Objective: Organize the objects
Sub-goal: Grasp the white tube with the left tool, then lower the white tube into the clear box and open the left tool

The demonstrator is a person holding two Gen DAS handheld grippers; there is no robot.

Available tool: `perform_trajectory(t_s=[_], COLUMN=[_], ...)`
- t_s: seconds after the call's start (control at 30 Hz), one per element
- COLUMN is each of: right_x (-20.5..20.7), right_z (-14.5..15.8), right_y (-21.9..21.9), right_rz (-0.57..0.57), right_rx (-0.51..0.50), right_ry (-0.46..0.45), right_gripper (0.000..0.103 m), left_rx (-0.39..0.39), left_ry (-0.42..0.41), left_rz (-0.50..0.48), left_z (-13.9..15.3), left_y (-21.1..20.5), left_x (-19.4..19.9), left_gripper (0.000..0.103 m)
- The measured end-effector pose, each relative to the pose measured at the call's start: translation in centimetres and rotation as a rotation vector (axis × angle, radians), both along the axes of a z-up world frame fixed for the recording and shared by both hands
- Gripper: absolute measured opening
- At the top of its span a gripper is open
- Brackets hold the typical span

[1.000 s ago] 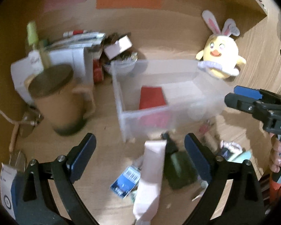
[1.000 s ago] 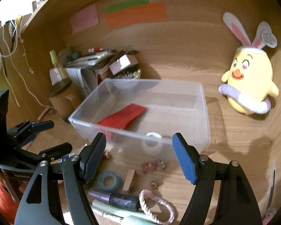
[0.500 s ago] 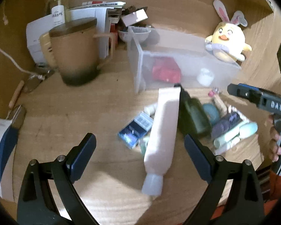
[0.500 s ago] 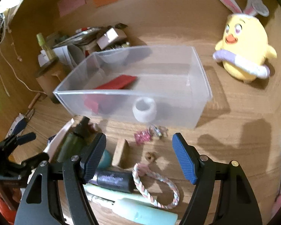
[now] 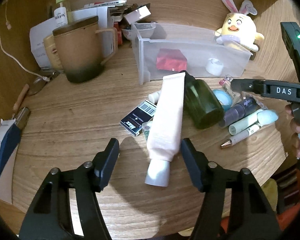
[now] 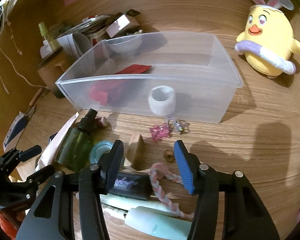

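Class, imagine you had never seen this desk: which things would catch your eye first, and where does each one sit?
Probably the yellow chick plush with rabbit ears, standing against the wooden back wall beside the clear plastic bin. Next, the red packet inside that bin. In front of the bin lies a heap of toiletries, where a long pale pink tube rests beside a dark green bottle.

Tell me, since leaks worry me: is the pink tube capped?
Capped. The pink tube lies flat on the desk with its white cap on, pointing toward the camera.
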State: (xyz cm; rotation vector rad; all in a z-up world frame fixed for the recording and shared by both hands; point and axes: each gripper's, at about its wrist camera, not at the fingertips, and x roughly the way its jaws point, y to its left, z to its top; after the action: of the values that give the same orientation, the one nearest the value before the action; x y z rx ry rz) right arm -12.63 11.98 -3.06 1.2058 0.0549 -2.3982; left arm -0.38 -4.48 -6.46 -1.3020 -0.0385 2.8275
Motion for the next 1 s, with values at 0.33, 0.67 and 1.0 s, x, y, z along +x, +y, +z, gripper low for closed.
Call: perform_trajectory(t_s=[0.33,0.67,1.0], right_x=[-0.1,-0.9,-0.1], right_z=[-0.4,-0.8,0.0], right_y=[-1.2,-2.3,-1.9], right_rz=[0.019,0.059,0.046], right_rx=[0.057,0.083,0.011], right_ry=[0.018,0.0,0.017], right_gripper=[0.028,0.013,0.01], left_rx=[0.0,0.02,0.049], left_ry=[0.007,0.06,0.14], left_rz=[0.015,0.043,0.071], left_z=[-0.2,1.2,3.8], left_y=[0.4,-0.3,-1.1], left_x=[-0.4,0.5,0.8], left_gripper=[0.032,0.031,0.031])
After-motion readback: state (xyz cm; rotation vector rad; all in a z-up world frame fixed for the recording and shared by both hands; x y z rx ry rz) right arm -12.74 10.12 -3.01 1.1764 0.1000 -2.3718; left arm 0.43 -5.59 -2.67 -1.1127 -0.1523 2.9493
